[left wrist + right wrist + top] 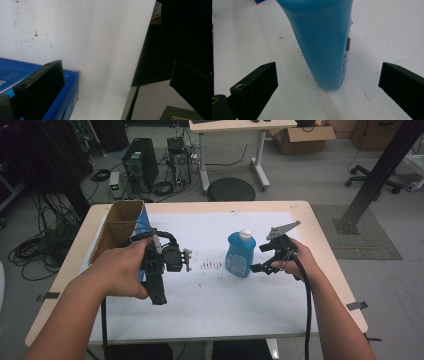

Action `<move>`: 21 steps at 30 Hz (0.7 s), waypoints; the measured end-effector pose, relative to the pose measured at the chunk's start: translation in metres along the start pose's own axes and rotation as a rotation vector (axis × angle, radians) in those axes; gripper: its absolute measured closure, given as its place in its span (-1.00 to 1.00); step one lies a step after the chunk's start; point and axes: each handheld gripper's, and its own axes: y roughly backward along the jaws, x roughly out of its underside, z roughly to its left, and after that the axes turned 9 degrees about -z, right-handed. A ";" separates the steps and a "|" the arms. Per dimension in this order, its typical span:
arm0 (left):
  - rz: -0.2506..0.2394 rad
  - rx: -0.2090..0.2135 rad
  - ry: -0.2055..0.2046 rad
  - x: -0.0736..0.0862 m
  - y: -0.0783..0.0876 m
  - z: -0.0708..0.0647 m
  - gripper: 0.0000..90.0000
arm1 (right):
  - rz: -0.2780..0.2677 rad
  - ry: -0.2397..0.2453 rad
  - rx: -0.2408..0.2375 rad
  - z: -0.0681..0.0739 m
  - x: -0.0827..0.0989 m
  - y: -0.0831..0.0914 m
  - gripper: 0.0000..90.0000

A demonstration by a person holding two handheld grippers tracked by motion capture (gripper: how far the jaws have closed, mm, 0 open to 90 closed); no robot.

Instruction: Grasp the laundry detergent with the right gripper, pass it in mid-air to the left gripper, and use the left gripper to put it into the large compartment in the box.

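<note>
Right claw [327,82] gapes before upright blue bottle [322,42].

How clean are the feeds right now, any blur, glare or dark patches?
High view: sharp and evenly lit, blue bottle clear. Right gripper view: bottle soft from closeness, right gripper open around it. Left gripper view: hazy, washed-out white sheet, dark underexposed patch at right, blue box soft.

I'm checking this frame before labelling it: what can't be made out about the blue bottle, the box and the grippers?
- Blue bottle: its cap is cut off by the top edge of the right gripper view; label print is too small in the high view.
- Cardboard box: its inside is hidden by its near wall in the high view.
- Left gripper: its jaws are hidden by its body in the high view.
</note>
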 end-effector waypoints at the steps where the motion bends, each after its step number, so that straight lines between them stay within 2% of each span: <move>1: 0.001 0.001 -0.001 0.000 0.000 0.000 -1.00 | -0.008 0.002 0.000 0.000 0.001 -0.001 -0.96; 21: 0.007 0.007 -0.008 -0.003 -0.003 0.000 -1.00 | -0.079 -0.021 0.006 0.003 0.014 -0.020 -0.96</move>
